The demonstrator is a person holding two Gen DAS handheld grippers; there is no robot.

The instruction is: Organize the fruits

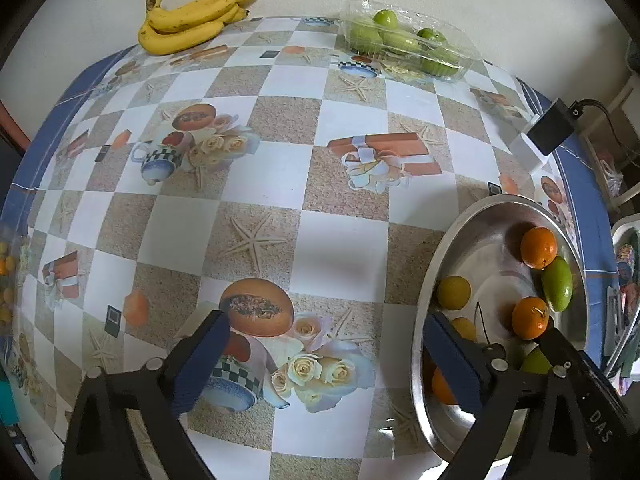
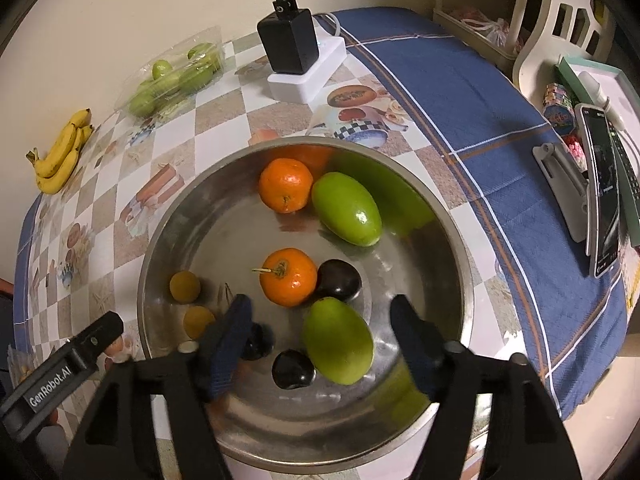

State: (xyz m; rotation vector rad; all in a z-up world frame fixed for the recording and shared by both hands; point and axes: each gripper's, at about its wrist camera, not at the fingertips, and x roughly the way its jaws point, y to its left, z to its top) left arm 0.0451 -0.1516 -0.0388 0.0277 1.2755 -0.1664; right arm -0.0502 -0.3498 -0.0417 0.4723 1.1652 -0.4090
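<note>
A steel bowl [image 2: 160, 240] holds two oranges [image 2: 285, 185] [image 2: 289, 277], two long green fruits [image 2: 346, 208] [image 2: 338, 340], dark plums [image 2: 338, 280] and small yellow fruits [image 2: 185, 286]. My right gripper [image 2: 322, 308] hangs open over the bowl, and the nearer green fruit lies between its fingers, untouched. My left gripper [image 1: 330, 354] stands open over the tablecloth with nothing in it, its right finger above the bowl's rim [image 1: 440, 264]. Bananas [image 1: 192, 20] and a clear box of green fruits [image 1: 408, 42] sit by the far wall.
A black charger on a white block [image 2: 290, 42] stands behind the bowl. At the right, a phone on a stand [image 2: 600, 192] and small boxes lie on the blue cloth. A white chair [image 2: 560, 20] stands beyond the table edge.
</note>
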